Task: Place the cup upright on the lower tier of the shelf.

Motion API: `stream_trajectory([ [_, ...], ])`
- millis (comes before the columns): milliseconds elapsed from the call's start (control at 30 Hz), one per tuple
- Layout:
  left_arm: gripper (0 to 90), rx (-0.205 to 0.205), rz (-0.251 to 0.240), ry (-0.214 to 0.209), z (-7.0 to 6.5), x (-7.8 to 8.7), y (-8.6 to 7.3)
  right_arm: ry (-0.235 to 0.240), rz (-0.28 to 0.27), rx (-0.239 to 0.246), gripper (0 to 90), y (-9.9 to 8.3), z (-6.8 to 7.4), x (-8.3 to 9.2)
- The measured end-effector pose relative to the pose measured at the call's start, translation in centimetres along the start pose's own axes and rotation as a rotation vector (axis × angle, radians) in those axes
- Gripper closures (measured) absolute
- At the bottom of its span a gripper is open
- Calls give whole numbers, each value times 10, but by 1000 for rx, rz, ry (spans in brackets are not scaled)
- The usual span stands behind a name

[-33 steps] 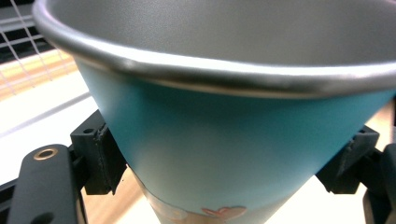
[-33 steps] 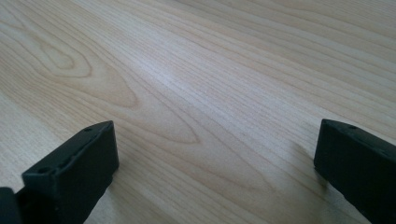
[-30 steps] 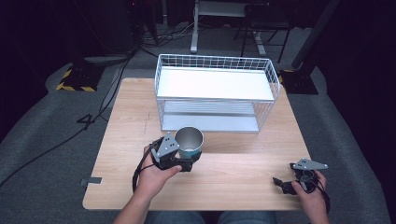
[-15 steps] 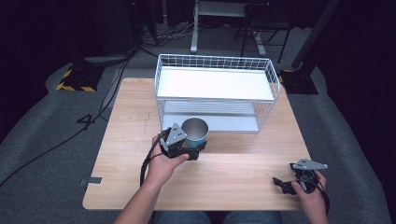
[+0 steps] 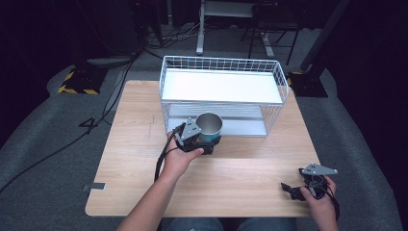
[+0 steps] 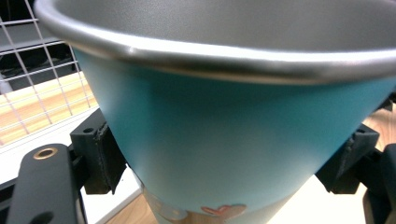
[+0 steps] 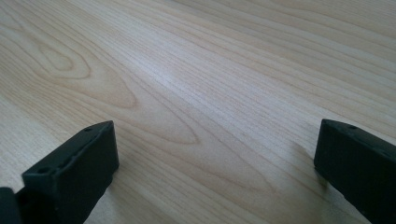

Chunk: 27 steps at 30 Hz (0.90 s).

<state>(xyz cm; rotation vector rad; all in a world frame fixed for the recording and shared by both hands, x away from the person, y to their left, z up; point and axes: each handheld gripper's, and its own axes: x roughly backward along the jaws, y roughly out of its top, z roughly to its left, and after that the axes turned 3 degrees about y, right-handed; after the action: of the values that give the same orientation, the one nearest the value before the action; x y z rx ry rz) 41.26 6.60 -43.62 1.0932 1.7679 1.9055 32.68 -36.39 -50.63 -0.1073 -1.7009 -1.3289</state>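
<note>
A teal metal cup point(image 5: 210, 127) with a grey inside is held upright in my left gripper point(image 5: 206, 144), just in front of the lower shelf of the white wire rack point(image 5: 221, 65). Seen from the left gripper view, the cup point(image 6: 233, 135) sits squeezed between the two black pads point(image 6: 105, 156), with a small heart mark low on its side. My right gripper point(image 5: 294, 190) rests at the table's front right corner. In the right gripper view its jaws stand wide apart over bare wood, gripper point(image 7: 215, 172) open and holding nothing.
The two-level wire rack stands at the back middle of the wooden table point(image 5: 134, 120), its white top shelf point(image 5: 221, 86) bare. Dark floor with cables and stand legs surrounds the table. A yellow-black striped block point(image 5: 76, 82) lies on the floor at the left.
My left gripper has carried the cup forward and to the right, from mid-table up to the front of the rack's lower shelf. The right gripper has stayed put.
</note>
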Motion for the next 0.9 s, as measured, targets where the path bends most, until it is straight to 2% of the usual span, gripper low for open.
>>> stream_trajectory([
  [133, 183, -17, 13, 6, 3, -14, 1, 0, 0, 0, 0, 0, 0, 0],
  [200, 183, -17, 3, 10, 4, -20, 2, 0, 0, 0, 0, 0, 0, 0],
  [267, 182, 0, -15, 22, 5, -27, 1, 0, 0, 0, 0, 0, 0, 0],
  [367, 182, 17, -16, 39, 9, -38, -1, 0, 0, 0, 0, 0, 0, 0],
  [467, 182, 35, -14, 35, 11, -47, -3, 0, 0, 0, 1, 0, 0, 0],
  [633, 182, 25, -6, 50, 16, -60, -3, 0, 0, 0, 0, 0, 0, 0],
  [767, 182, 40, -9, 59, 20, -68, -2, -1, 0, -1, 0, 0, 0, 0],
  [900, 182, 33, 1, 71, 23, -76, 0, 0, 0, 0, 0, 0, 0, 0],
])
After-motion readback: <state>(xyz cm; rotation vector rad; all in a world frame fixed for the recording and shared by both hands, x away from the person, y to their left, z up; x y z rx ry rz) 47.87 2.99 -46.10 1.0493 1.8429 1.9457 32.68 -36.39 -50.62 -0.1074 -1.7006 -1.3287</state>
